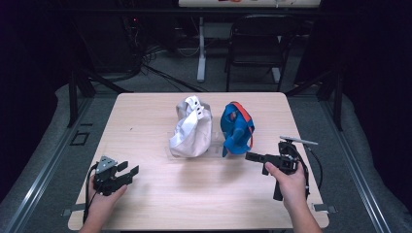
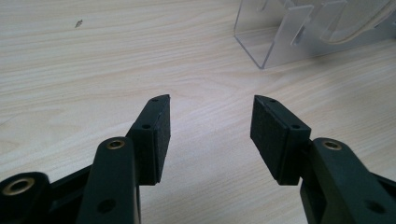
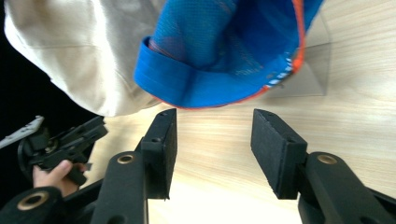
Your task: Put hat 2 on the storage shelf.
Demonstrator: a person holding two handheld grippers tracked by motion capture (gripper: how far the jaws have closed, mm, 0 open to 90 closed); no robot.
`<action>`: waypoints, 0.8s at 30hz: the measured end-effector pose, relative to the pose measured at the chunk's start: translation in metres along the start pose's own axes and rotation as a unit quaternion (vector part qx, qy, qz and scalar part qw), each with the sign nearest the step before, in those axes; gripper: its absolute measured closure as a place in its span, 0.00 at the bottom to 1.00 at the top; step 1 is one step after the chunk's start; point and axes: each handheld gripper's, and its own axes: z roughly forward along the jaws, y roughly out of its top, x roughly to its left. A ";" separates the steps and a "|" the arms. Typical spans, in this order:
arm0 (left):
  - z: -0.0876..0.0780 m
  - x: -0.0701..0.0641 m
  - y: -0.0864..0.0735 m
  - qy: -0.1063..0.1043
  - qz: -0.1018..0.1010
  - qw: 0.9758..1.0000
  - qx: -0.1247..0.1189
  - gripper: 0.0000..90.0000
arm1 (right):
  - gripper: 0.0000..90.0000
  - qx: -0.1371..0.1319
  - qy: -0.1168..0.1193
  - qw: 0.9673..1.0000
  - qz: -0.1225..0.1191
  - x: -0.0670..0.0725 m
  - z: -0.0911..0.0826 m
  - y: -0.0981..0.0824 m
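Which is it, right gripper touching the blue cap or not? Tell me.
Apart. In the right gripper view, bare table shows between the open jaws of the right gripper and the brim of the blue cap just beyond them.

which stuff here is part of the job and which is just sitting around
In the job:
- blue cap, nearest the right gripper, whose jaws are open
- white cap
- clear stand under the caps

Just there:
- left gripper, open, apart from the caps
- black chair behind the table
- cables on the floor
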 end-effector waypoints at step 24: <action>0.004 0.000 -0.001 -0.003 -0.001 1.000 0.002 0.54 | 0.58 -0.027 -0.025 0.998 -0.057 -0.044 0.023 -0.052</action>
